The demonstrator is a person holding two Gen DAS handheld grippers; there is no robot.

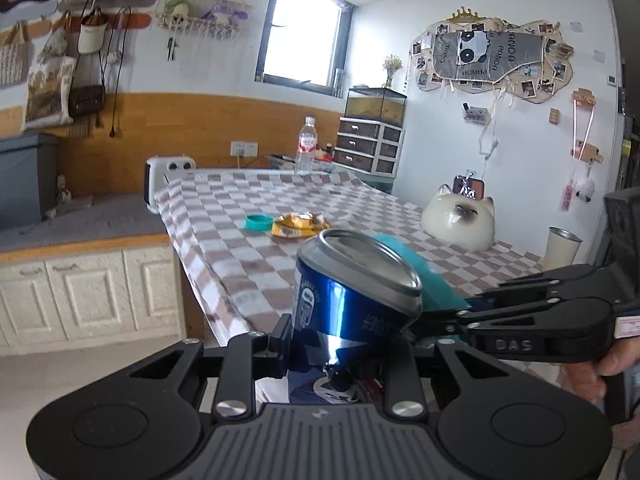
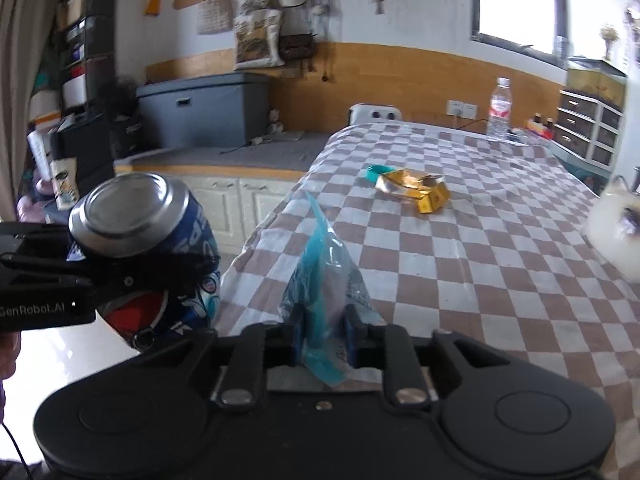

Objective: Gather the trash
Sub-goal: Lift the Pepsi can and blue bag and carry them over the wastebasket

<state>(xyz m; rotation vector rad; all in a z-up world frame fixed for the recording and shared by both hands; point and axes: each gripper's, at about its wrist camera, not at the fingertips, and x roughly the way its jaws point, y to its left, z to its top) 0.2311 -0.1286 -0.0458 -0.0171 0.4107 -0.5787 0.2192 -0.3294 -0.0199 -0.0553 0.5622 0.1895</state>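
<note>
Left gripper (image 1: 348,344): I have its jaws closed on the blue soda can (image 1: 352,292), gripping the can's lower body; the silver end points up and away from the camera, in the lower centre of the left wrist frame.

Right gripper (image 2: 324,340): its jaws are pinched nearly together on a fold of the teal plastic bag (image 2: 320,276), low centre of the right wrist frame. I judge this is the trash bag.

Can seen from the right: the blue soda can (image 2: 140,220) sits at the left edge of the right wrist frame, its silver end turned towards that camera and its long axis tilted.

Key relation: the can lies to the left of the bag and close beside it, not inside it. From the left wrist view the teal film shows just behind the can, to its right. I cannot tell where the bag's mouth opens or how wide.

Next move, my judgement: the left hand has to carry the can rightwards over the bag and lower it end first; the right hand needs only to hold the film taut.

Trash on the table: a crumpled gold snack wrapper (image 2: 416,192) and a teal lid (image 2: 374,172) touching it lie on the checked tablecloth (image 2: 500,280), centre of the frame, well apart from both grippers. The right gripper faces them more directly.

Far end: a clear water bottle (image 2: 500,108) stands upright, upper right.

Risk: thin film may slip or fold shut.
</note>
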